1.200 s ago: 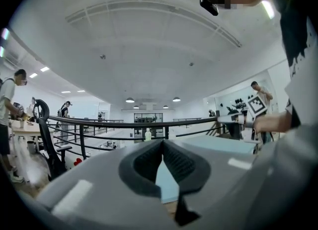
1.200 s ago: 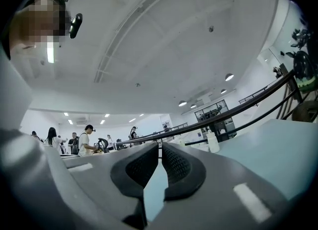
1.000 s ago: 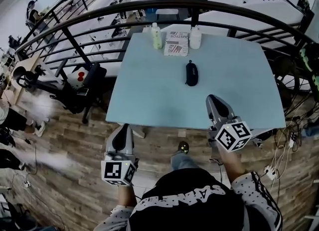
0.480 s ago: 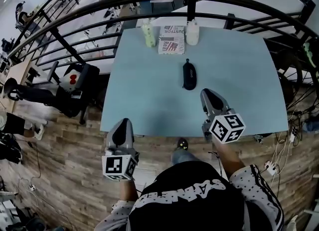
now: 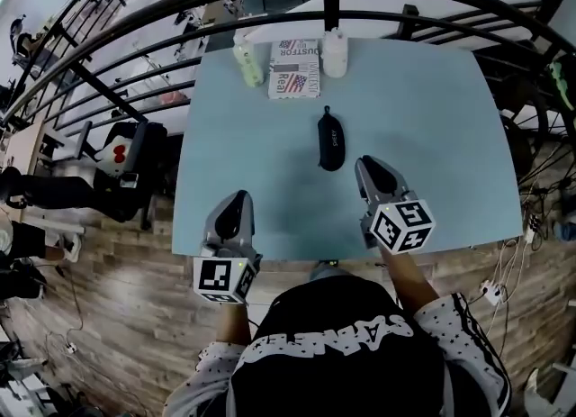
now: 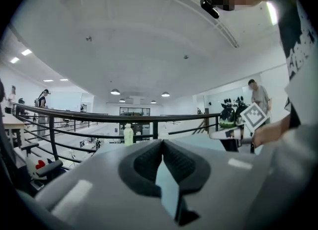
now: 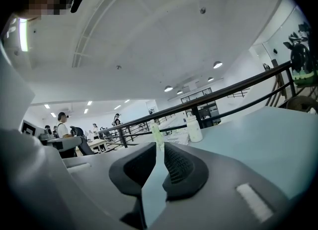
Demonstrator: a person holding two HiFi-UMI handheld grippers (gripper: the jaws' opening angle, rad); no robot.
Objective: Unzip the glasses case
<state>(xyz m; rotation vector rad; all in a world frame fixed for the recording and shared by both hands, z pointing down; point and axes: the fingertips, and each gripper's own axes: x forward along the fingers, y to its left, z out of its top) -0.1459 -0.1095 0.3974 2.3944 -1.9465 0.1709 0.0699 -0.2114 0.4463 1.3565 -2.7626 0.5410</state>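
Your case (image 5: 330,139) lies midway down the table (image 5: 432,136), long axis running 12 to 6 o'clock. Of your 2 grippers the right gripper (image 5: 364,166) is nearer — the case sits just off its tip at 11 o'clock; its jaws have just been easing apart to a slit, nothing between them. The left gripper (image 5: 238,199), closed and empty, has the case farther off at 2 o'clock.

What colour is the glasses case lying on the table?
The glasses case is black; the head view shows it best.
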